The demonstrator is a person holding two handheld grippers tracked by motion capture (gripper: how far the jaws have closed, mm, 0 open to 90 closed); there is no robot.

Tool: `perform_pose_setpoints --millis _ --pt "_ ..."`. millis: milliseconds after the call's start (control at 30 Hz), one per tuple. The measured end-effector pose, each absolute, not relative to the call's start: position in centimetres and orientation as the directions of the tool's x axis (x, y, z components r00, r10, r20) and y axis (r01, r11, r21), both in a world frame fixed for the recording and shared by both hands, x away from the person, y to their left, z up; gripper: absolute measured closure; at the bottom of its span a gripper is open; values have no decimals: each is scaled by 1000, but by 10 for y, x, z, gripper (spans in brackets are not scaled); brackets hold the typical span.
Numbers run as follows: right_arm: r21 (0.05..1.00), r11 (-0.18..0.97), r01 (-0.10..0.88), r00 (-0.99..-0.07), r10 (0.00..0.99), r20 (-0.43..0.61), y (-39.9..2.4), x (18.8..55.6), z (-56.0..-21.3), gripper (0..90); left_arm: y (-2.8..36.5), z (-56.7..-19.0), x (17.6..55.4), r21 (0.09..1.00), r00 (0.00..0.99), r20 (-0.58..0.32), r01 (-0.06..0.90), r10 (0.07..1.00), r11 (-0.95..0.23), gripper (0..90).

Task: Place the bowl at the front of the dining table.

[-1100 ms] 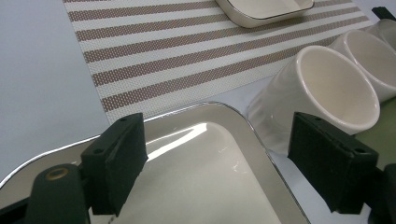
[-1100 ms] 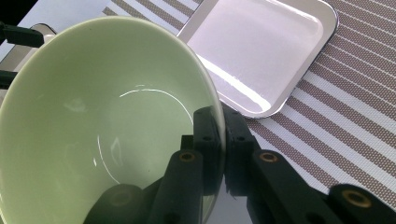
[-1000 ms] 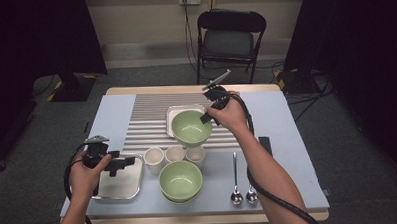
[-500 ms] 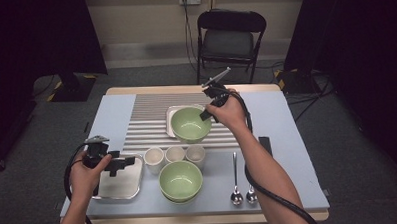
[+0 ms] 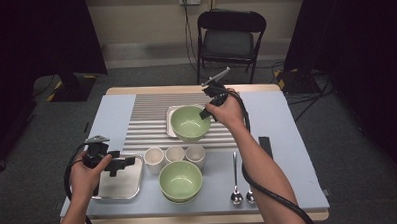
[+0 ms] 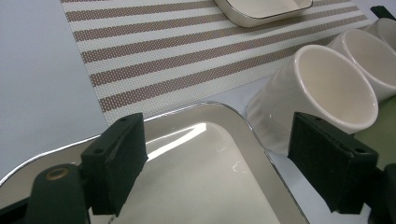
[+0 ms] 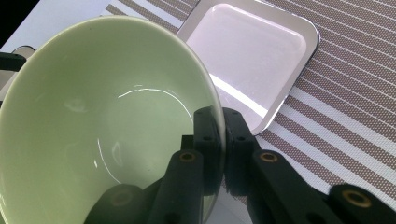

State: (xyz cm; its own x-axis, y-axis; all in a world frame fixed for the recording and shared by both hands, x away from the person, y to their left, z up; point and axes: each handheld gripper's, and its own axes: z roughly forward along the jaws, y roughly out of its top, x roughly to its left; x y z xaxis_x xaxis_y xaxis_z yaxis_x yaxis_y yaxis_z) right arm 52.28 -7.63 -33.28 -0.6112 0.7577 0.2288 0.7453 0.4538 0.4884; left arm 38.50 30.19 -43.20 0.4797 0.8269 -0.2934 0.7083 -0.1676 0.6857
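The right hand-held gripper clamps a green bowl's rim above a white square dish; three cups line mid-worktop. The left hand-held gripper gapes over a steel tray.

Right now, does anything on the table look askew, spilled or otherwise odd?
Nothing spilled or damaged. One thing stands out: the far bowl hangs tilted over the white tray, pinched at its rim by the right claw. The cups, spoons and near bowl sit neatly.
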Motion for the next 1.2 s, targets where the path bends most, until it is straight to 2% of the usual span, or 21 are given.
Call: perform_pose_setpoints --millis 1200 --pt "498 427 755 -583 784 211 -65 543 -341 859 302 -433 385 684 487 -298 708 821 -172 190"
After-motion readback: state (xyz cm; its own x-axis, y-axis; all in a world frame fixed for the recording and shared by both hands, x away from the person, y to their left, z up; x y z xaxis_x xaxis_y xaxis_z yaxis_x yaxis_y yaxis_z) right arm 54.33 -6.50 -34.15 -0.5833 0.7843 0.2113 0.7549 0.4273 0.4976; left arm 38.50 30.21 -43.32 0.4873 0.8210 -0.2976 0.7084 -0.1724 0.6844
